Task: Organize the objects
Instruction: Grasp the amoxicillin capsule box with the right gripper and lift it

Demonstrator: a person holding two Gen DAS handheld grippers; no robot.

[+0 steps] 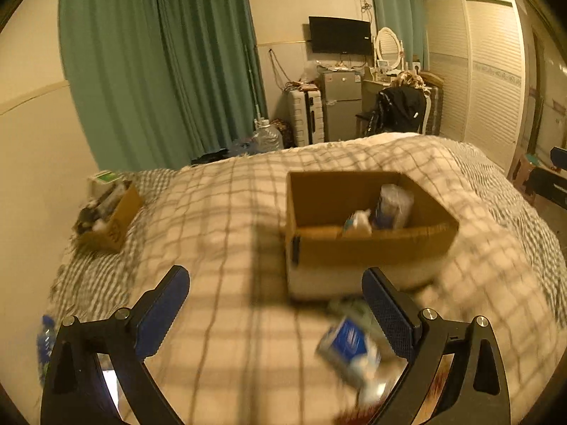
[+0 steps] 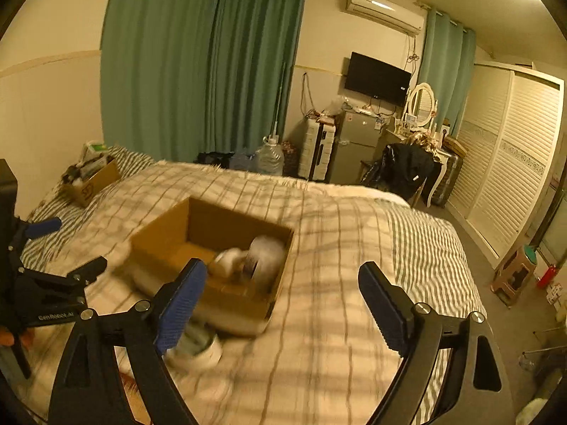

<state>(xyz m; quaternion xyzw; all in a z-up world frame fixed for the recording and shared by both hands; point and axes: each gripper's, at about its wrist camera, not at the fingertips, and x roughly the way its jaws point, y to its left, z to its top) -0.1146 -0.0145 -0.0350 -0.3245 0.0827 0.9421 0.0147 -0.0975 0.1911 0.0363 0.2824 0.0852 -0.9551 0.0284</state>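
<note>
An open cardboard box [image 1: 368, 244] sits on the checked bedspread; it also shows in the right wrist view [image 2: 170, 244]. Inside it lie a clear wrapped bundle [image 1: 395, 205] and a small white item [image 1: 358, 221], also seen in the right wrist view, the bundle [image 2: 264, 258] at the near right corner. A blue and white packet [image 1: 349, 345] lies on the bed by my left gripper's right finger, blurred. A white round item [image 2: 198, 349] lies on the bed behind my right gripper's left finger. My left gripper [image 1: 276, 294] is open and empty. My right gripper [image 2: 283, 290] is open and empty.
A second cardboard box [image 1: 110, 219] full of small items sits at the bed's far left corner. The left gripper's body [image 2: 39, 283] shows at the left edge of the right wrist view. A water bottle [image 1: 46, 340] lies at the bed's left edge. A wardrobe [image 2: 510, 163] lines the right wall.
</note>
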